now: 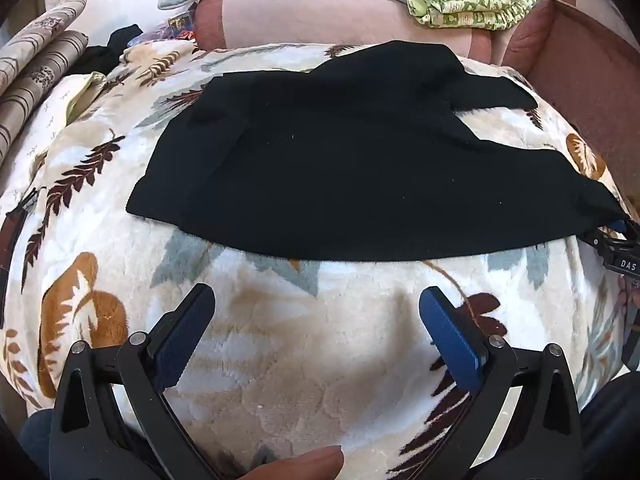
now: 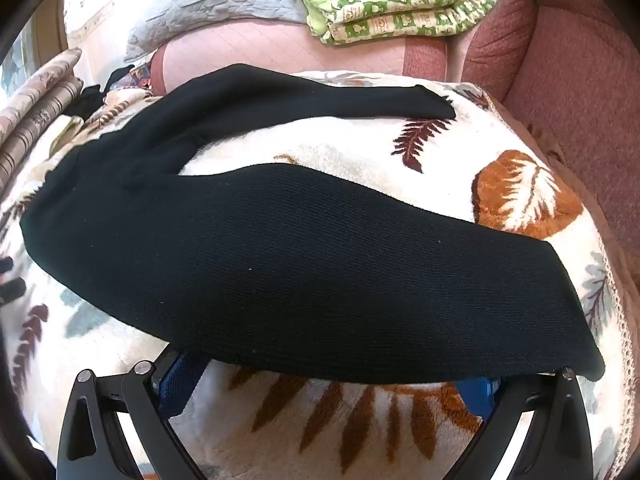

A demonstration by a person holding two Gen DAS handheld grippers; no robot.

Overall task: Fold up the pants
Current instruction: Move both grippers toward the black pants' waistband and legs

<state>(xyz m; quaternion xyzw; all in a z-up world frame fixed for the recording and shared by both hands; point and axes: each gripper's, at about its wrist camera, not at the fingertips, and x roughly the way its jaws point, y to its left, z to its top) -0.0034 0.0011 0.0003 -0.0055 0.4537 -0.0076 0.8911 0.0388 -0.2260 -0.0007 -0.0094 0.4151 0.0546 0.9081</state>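
1. Nearest in the left wrist view, a fingertip (image 1: 316,465) of the person shows at the bottom edge, between the arms of the left gripper (image 1: 318,300).
2. The left gripper's blue-padded fingers (image 1: 184,336) stand spread wide with nothing between them, over bare leaf-patterned fleece blanket (image 1: 304,364), short of the pants.
3. The right gripper (image 2: 332,376) has its fingers (image 2: 178,384) spread wide too; their tips are hidden under the near edge of the black pants (image 2: 288,264), which drapes over them. They pinch nothing that shows.
4. The black pants lie spread out on the blanket, waist end to the left. One leg runs across close to the right gripper; the other leg lies farther back, angled away, with blanket showing between them.
5. In the left wrist view the right gripper shows at the right edge, at the end of the near leg.
6. Beyond the blanket are a pink sofa (image 2: 560,60), a grey quilted cover (image 2: 216,4) and a folded green-patterned cloth (image 2: 400,4).
7. At far left lie striped rolled fabrics (image 1: 36,64).
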